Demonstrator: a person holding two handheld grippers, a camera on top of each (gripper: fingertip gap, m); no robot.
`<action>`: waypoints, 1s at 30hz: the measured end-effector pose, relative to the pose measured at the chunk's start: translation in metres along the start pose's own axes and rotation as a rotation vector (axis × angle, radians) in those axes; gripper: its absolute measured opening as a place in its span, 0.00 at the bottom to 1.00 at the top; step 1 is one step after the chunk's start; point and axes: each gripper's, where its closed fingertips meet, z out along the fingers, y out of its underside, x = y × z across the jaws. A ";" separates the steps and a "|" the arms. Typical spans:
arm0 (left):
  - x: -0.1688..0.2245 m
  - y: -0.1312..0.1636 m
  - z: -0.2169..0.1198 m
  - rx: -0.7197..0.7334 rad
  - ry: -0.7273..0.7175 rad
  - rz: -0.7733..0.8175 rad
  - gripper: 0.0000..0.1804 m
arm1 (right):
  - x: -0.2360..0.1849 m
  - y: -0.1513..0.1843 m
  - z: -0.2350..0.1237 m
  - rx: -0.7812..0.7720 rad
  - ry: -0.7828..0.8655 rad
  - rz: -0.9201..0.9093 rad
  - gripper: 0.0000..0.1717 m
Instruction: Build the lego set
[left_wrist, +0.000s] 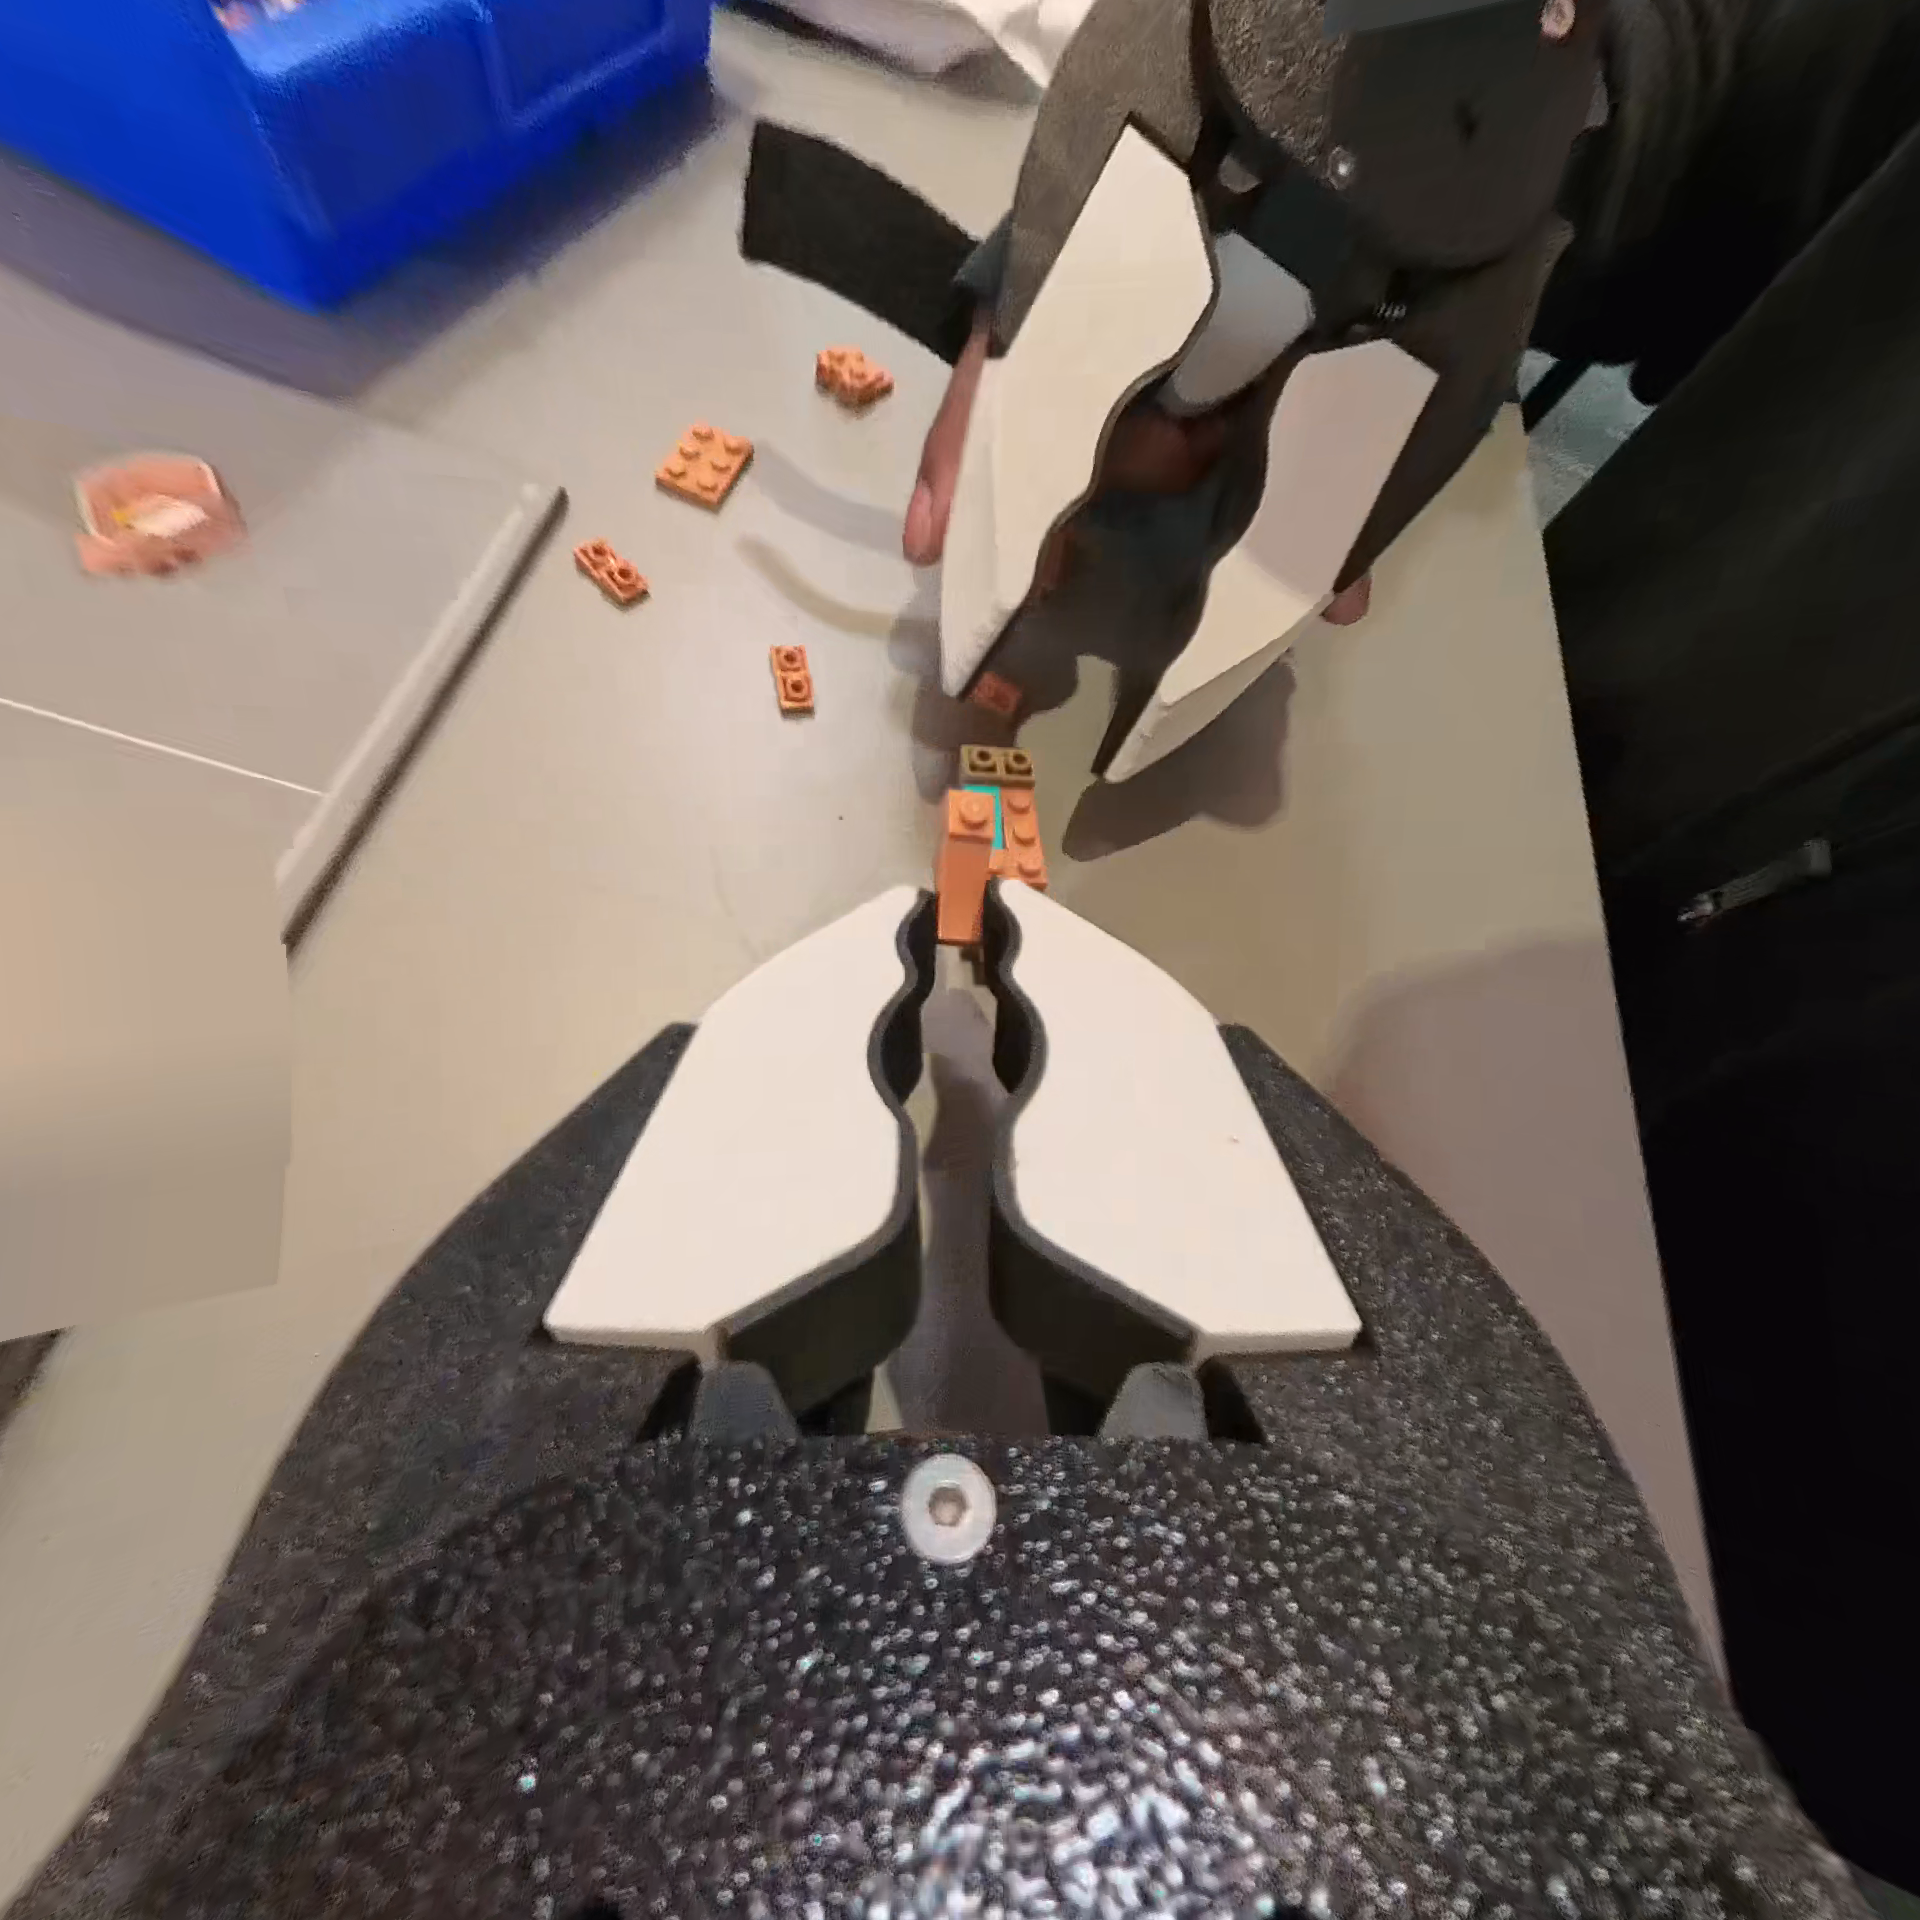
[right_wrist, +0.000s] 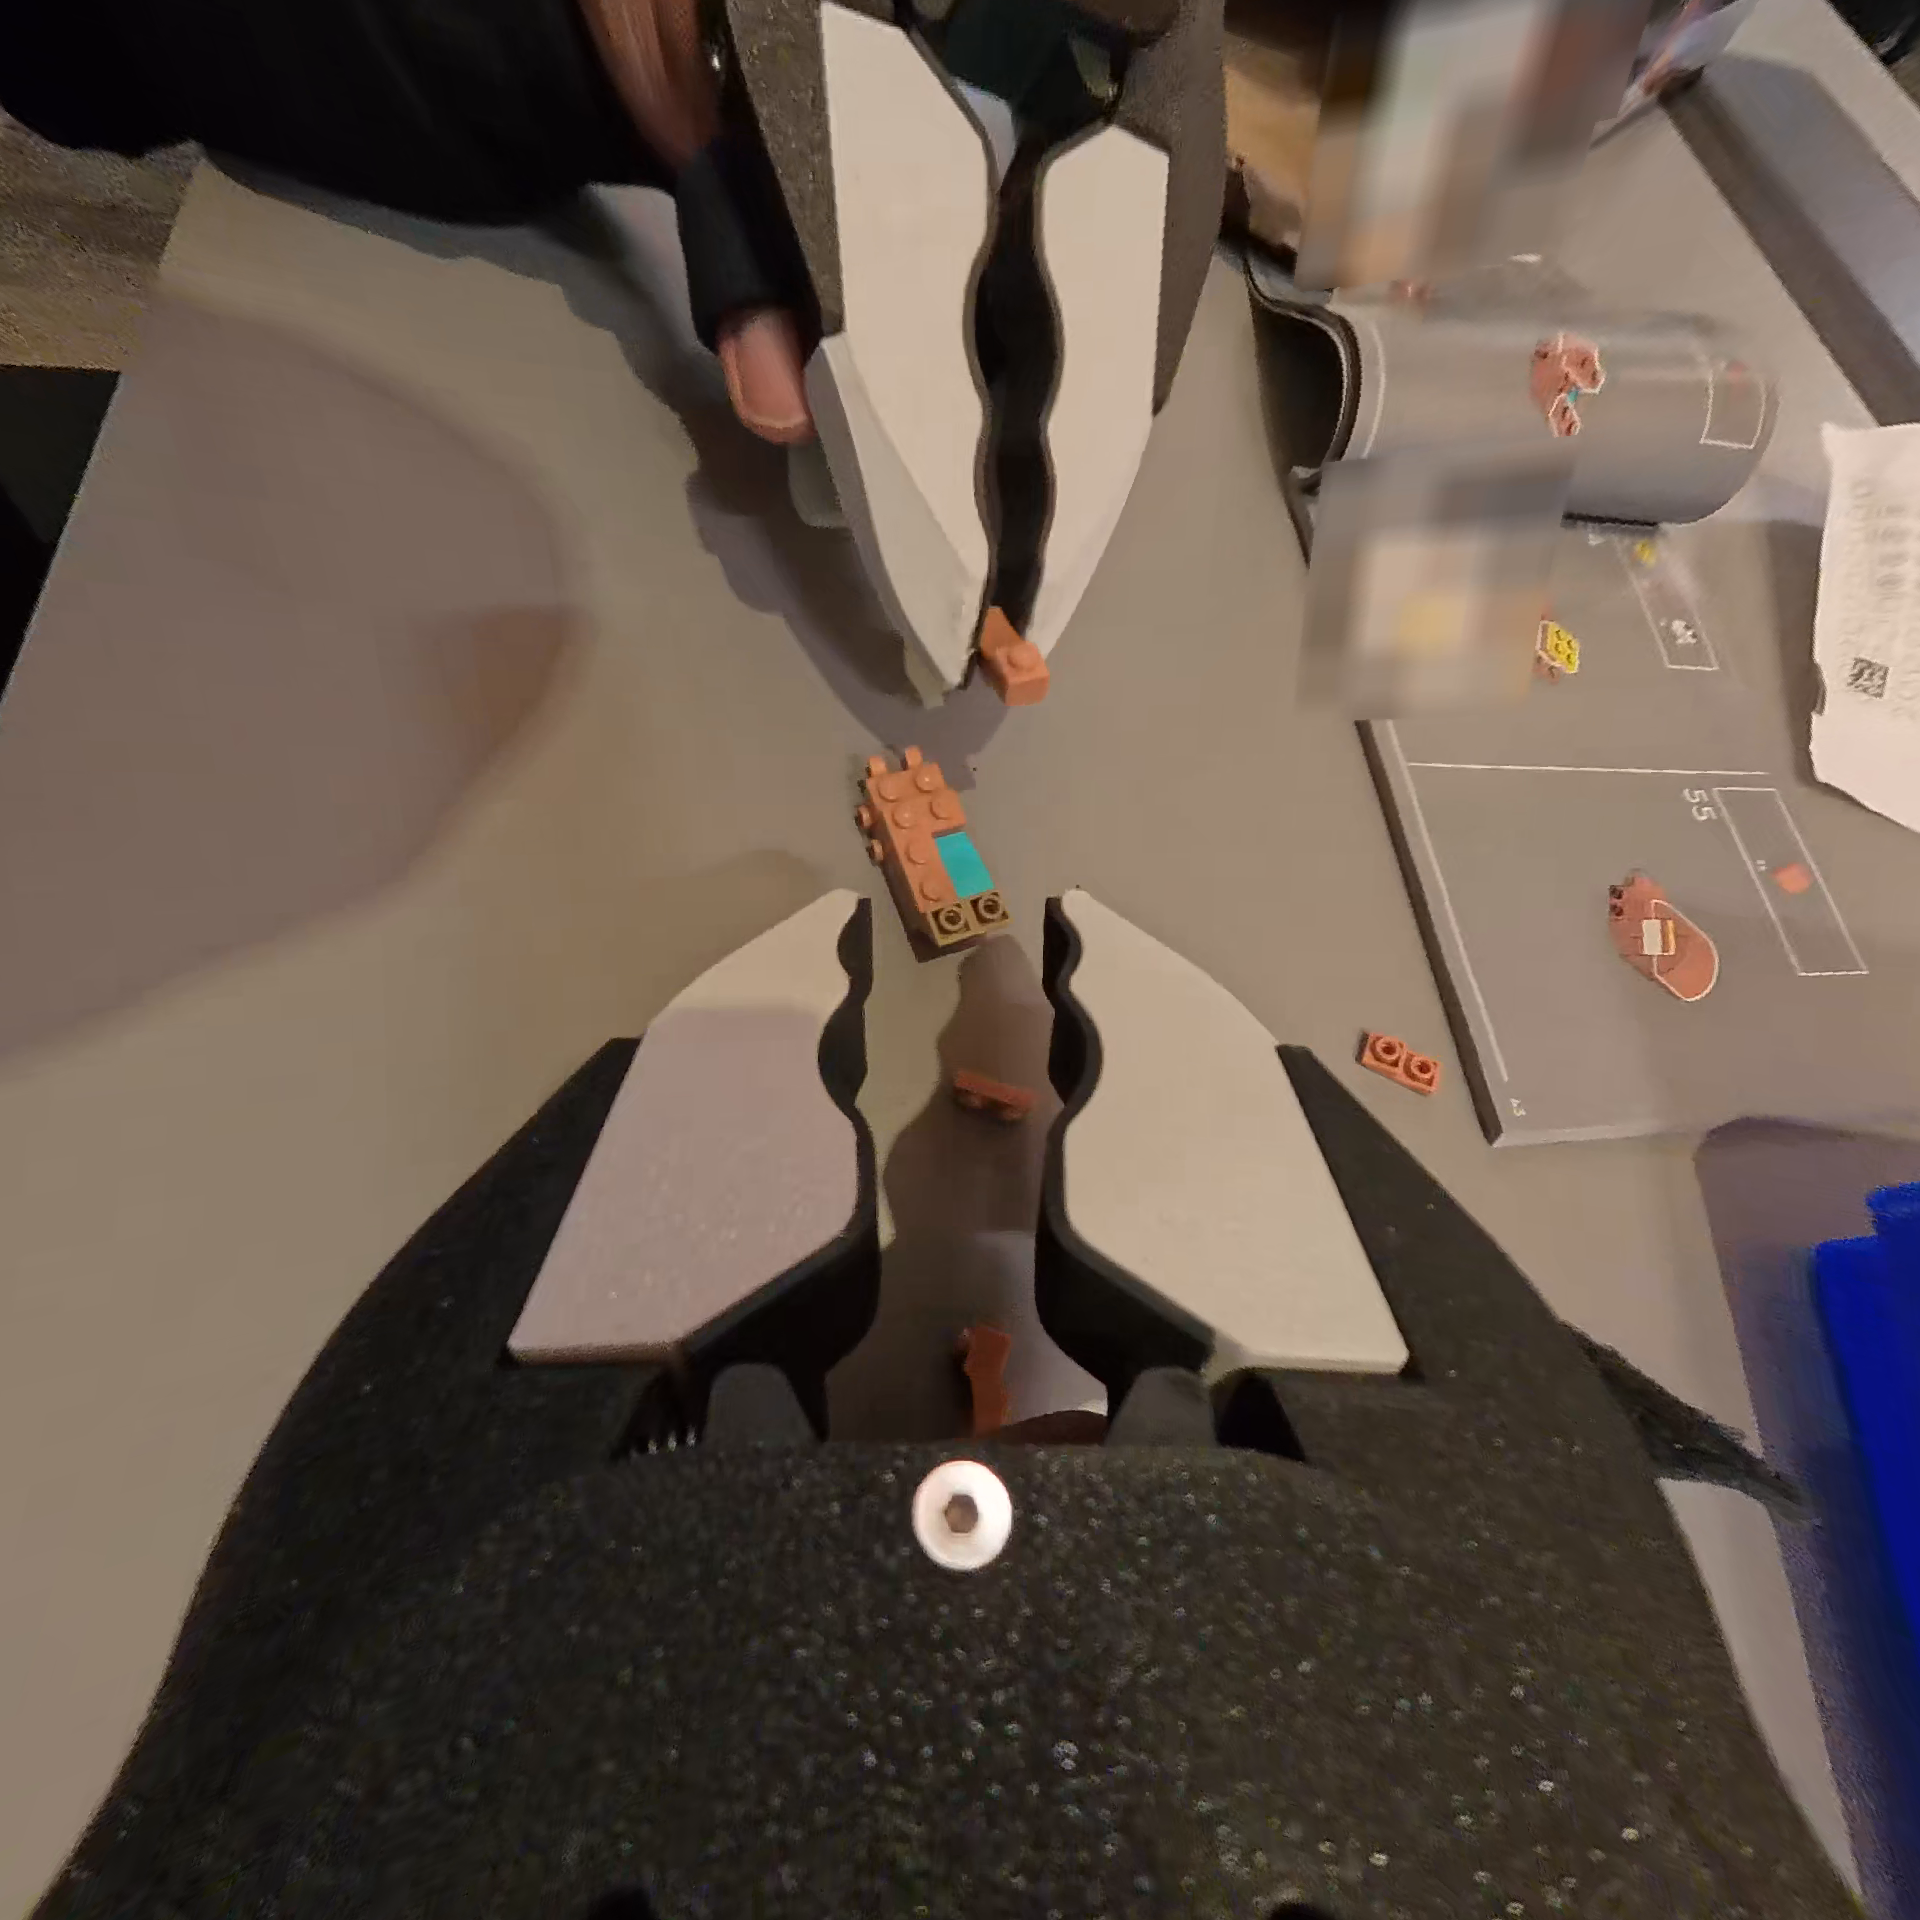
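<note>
- Left gripper (left_wrist: 961, 914): its jaws are pinching a small orange brick (left_wrist: 964, 873), with the white fingertips (left_wrist: 1049, 935) pressing on its two sides; the brick is hanging just above the near end of the small brick model (right_wrist: 925, 852).
- Small brick model: it is lying on the grey table (left_wrist: 520, 987), orange with a teal tile and two olive studs at one end, and sitting between the two grippers.
- Right gripper (right_wrist: 956, 925): its jaws are standing spread with nothing between them, just beside the model's olive end and not touching it.
- Loose orange plates (left_wrist: 704, 465): they are lying scattered on the table, well apart from the model.
- Grey instruction booklet (right_wrist: 1621, 935): it is lying open, off to one side of the model.
- Blue bin (left_wrist: 343, 125): it is standing far beyond the model.
</note>
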 end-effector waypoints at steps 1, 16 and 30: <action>0.001 0.002 0.001 -0.008 0.011 -0.012 0.04 | 0.000 0.001 0.002 -0.010 -0.001 0.001 0.18; 0.004 0.015 0.010 -0.122 -0.015 0.048 0.04 | -0.003 0.009 0.020 -0.122 -0.080 -0.011 0.13; 0.001 0.017 0.007 -0.175 -0.062 0.124 0.05 | -0.004 0.006 0.022 -0.110 -0.089 -0.045 0.12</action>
